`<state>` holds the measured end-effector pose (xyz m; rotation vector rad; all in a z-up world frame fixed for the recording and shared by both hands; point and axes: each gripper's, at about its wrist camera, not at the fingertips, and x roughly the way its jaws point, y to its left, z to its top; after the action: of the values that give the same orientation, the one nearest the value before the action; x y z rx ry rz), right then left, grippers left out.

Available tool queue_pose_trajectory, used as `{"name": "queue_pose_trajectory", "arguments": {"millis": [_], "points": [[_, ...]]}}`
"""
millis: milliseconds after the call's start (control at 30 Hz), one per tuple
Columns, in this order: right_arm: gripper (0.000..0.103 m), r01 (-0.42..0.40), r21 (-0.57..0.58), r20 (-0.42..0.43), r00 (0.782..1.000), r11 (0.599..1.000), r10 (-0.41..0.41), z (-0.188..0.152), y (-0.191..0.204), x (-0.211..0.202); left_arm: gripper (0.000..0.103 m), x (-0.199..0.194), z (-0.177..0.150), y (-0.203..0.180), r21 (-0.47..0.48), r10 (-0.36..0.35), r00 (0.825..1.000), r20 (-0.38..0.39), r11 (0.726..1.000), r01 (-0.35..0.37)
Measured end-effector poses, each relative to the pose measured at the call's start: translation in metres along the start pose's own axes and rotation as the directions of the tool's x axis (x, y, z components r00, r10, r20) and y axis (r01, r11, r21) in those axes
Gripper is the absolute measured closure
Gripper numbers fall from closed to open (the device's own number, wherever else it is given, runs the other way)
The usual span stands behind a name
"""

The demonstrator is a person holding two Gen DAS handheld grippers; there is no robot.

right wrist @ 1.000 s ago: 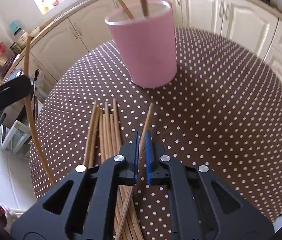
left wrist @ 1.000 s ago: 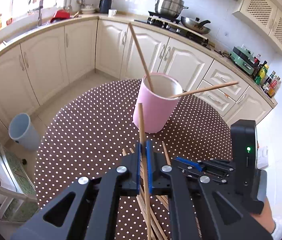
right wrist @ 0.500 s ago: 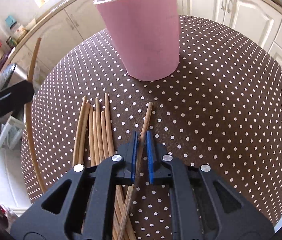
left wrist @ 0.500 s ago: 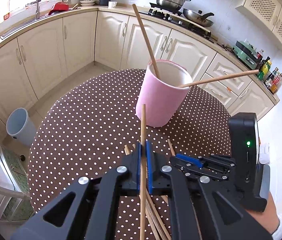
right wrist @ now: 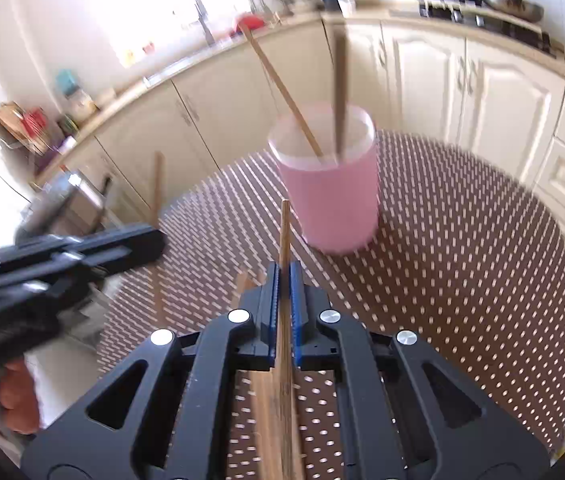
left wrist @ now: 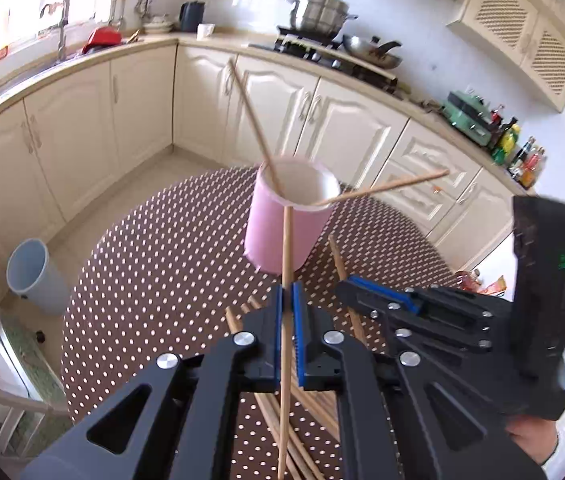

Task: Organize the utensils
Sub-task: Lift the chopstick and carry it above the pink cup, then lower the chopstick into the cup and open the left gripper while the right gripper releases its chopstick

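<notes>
Holding one chopstick each: left gripper (left wrist: 287,304) is clamped on a chopstick (left wrist: 285,248) at frame centre, right gripper (right wrist: 284,280) is clamped on another chopstick (right wrist: 283,232) at centre, with the pink cup (left wrist: 288,220) just above centre holding two sticks already. Best to lift each tip above the rim, tilt steep, then release inside one at a time so the grippers don't clash; loose pile (left wrist: 242,320) lies on the dotted table (left wrist: 154,264) below.

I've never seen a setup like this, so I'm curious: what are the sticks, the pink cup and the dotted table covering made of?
The chopsticks look like bare wood or bamboo: tan, matte, slightly grainy. The pink cup seems to be plastic, possibly glazed ceramic: smooth, uniform colour, pale inside; I can't tell which. The tablecloth, brown with white dots, shows a faint sheen, so it may be wipeable vinyl rather than plain fabric.
</notes>
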<state>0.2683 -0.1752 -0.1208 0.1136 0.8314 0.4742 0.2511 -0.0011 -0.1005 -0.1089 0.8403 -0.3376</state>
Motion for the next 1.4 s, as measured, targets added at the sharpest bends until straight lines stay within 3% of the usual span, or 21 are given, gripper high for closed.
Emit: {"name": "queue_pose_trajectory", "arguments": {"millis": [233, 533, 733, 933, 1033, 1200, 1400], "points": [[0.097, -0.013, -0.055, 0.175, 0.984, 0.998, 0.022, 0.021, 0.016, -0.061, 0.097, -0.034, 0.015, -0.018, 0.036, -0.026, 0.996, 0.085, 0.999, 0.023], [0.097, 0.033, -0.093, 0.325, 0.946, 0.995, -0.001, 0.052, 0.024, -0.101, 0.097, -0.063, 0.045, -0.039, 0.082, -0.017, 0.973, 0.231, 0.997, -0.002], [0.097, 0.067, -0.102, 0.423, 0.906, 0.993, -0.018, 0.084, 0.028, -0.121, 0.097, -0.074, 0.078, -0.045, 0.06, -0.001, 0.946, 0.324, 0.998, -0.019], [0.097, 0.103, -0.099, 0.501, 0.864, 0.99, -0.04, 0.112, 0.026, -0.13, 0.097, -0.079, 0.106, -0.055, 0.055, 0.056, 0.901, 0.43, 0.995, -0.089], [0.097, 0.128, -0.092, 0.522, 0.851, 0.987, -0.062, 0.121, 0.023, -0.129, 0.097, -0.073, 0.115, -0.057, 0.049, 0.06, 0.888, 0.456, 0.995, -0.092], [0.097, 0.142, -0.081, 0.522, 0.849, 0.987, -0.08, 0.127, 0.013, -0.119, 0.097, -0.051, 0.123, -0.052, 0.042, 0.056, 0.89, 0.453, 0.996, -0.084], [0.097, 0.139, -0.072, 0.476, 0.875, 0.988, -0.089, 0.119, 0.002, -0.099, 0.097, -0.014, 0.112, -0.045, 0.065, 0.073, 0.919, 0.388, 0.992, -0.107]]}}
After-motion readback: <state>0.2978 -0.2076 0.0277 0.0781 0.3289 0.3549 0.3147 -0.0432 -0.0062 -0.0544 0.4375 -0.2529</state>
